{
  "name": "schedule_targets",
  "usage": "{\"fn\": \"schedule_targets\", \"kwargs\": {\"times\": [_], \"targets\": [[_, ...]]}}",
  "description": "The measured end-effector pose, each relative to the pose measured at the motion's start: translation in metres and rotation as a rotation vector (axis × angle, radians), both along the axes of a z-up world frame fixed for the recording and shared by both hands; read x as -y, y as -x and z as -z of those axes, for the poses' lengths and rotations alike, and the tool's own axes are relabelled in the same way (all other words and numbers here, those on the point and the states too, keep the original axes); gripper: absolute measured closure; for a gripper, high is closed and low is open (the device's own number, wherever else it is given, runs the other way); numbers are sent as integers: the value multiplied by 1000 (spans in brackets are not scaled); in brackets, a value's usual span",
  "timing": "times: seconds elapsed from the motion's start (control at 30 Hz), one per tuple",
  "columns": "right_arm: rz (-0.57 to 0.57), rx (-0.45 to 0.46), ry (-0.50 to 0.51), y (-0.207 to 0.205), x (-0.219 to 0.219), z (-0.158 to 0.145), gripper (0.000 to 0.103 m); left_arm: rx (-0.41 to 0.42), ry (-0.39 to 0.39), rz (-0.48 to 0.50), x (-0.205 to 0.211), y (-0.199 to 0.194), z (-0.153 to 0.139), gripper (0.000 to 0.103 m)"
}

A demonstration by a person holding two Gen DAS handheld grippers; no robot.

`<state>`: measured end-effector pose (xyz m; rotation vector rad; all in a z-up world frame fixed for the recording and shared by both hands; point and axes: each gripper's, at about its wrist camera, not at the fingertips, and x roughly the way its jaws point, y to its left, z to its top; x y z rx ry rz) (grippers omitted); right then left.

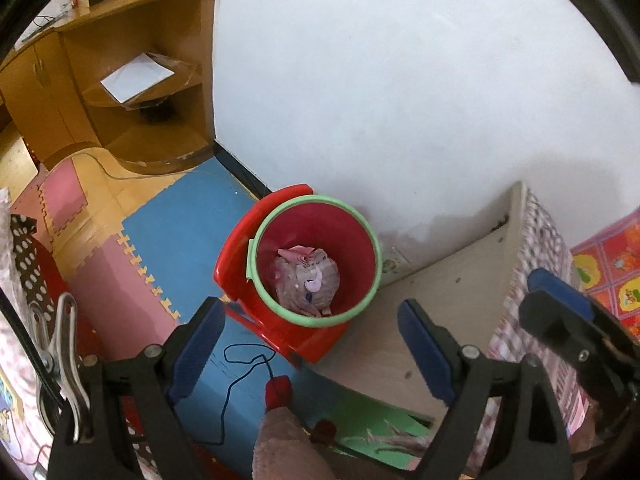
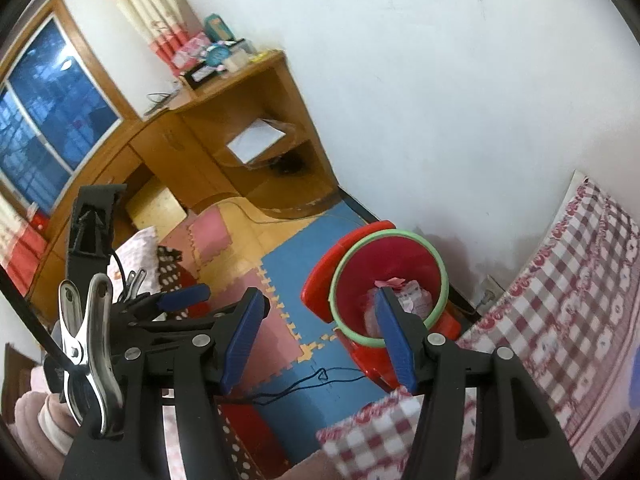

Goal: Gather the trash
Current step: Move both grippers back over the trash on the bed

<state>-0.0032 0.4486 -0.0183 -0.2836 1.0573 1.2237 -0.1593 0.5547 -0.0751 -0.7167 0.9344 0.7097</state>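
Note:
A red bin (image 1: pixel 316 236) with a green rim stands on the floor against the white wall. Crumpled pink and white trash (image 1: pixel 306 280) lies at its bottom. My left gripper (image 1: pixel 312 344) hovers above and in front of the bin, open, with nothing between its blue pads. One of the right gripper's fingers (image 1: pixel 558 294) shows at the right edge of that view. In the right wrist view my right gripper (image 2: pixel 320 332) is open and empty, above the blue mat, left of the bin (image 2: pixel 400 252) and its trash (image 2: pixel 412 298). One of the left gripper's fingers (image 2: pixel 184 295) shows at the left.
A red plastic piece (image 1: pixel 228 264) sits under and behind the bin. A bed with a checked sheet (image 2: pixel 560 300) stands to the right. A wooden desk with shelves (image 2: pixel 248 128) stands in the far corner. A dark cord (image 1: pixel 240 364) lies on the foam mats (image 1: pixel 176 220). A person's pink slipper (image 1: pixel 284 440) is below.

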Motion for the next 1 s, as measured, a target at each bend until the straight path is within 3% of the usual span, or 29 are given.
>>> {"fn": "schedule_targets", "kwargs": {"times": [0.57, 0.83, 1.0], "targets": [[-31, 23, -164, 23, 120, -71, 44, 28, -138, 23, 111, 13, -99, 12], [38, 28, -154, 25, 168, -87, 44, 48, -143, 90, 142, -2, -112, 12], [113, 58, -149, 30, 195, -94, 44, 59, -148, 188, 154, -19, -115, 12]]}}
